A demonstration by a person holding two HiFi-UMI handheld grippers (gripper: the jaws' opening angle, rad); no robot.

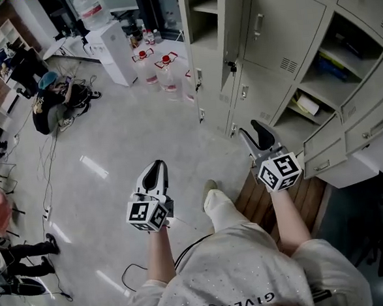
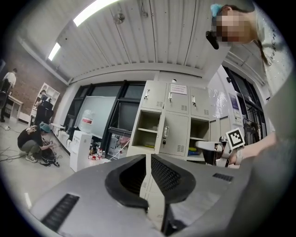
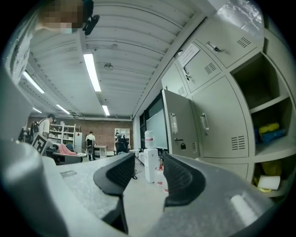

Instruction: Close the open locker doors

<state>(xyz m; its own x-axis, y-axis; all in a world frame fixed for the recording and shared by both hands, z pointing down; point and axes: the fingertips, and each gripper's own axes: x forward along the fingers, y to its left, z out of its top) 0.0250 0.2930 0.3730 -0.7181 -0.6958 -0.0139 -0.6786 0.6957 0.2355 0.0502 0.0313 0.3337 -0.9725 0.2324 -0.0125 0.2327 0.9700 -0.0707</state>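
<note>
Right hand-held gripper (image 1: 261, 132), spread and empty, hangs near open locker door (image 1: 322, 148) at right, probably best pushed at its free edge until flush; left hand-held gripper (image 1: 158, 168) pressed together.

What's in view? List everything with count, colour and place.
Metal locker bank: one, beige-grey, right side.
Open locker doors: at least three, beige-grey, on that bank.
Boxy water dispenser: one, white, left of lockers.
Large plastic water bottles: two, clear, red caps, beside dispenser.
Crouching person: one, dark clothes, blue cap, floor at left.
Slatted wooden board: one, brown, below lockers.
Left gripper: one, grey, jaws together, empty.
Right gripper: one, grey, jaws apart, empty.
</note>
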